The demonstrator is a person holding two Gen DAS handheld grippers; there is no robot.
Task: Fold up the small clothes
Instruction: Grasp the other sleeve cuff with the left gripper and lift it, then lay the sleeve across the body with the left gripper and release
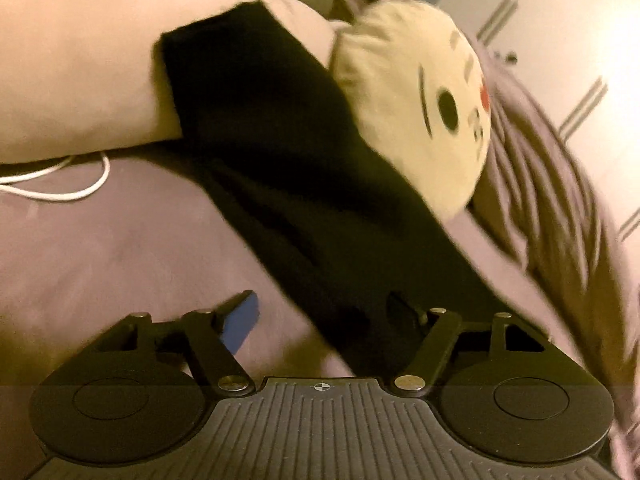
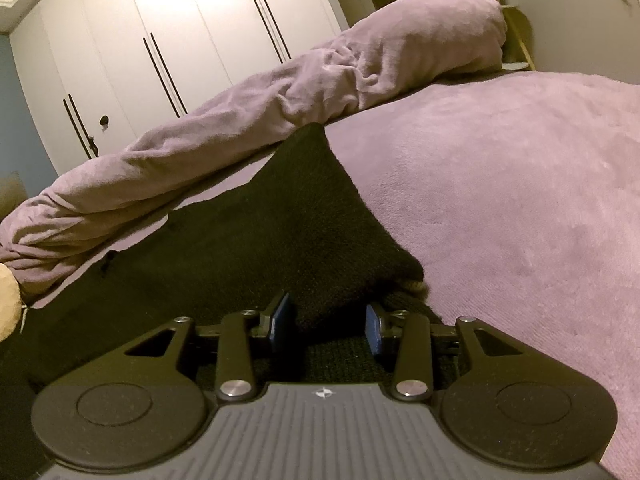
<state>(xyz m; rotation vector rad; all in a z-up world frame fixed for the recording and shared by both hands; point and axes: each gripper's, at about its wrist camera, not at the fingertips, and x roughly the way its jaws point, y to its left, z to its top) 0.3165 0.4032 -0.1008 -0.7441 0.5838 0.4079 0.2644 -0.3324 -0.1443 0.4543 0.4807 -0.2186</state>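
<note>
Left claw [image 1: 320, 312]: we see its fingers spread wide, released; the blue-padded finger [image 1: 240, 322] rests over bare bed, the other finger lies dark against the cloth, so we cannot tell if it touches.
Right claw [image 2: 326, 328]: we see its two blue pads [image 2: 282, 322] apart, a raised fold of the cloth standing between them; we cannot tell whether the pads press it.
Black knitted garment [image 1: 288, 184]: we find it stretched in a long band across the bed, its far end lying up against the pillow and beside the plush toy; in the right wrist view it rises to a peaked corner [image 2: 316, 184].
Mauve fleece bed cover [image 2: 500, 200]: it lies under the garment.
Round cream plush toy with a face [image 1: 420, 100]: touching the garment's edge.
Pale pink pillow [image 1: 80, 60]: under the garment's far end.
White cable [image 1: 72, 184]: on the bed beside the pillow.
Rolled mauve blanket [image 2: 240, 120]: along the bed's far edge.
White wardrobe doors [image 2: 160, 32]: behind the blanket.
</note>
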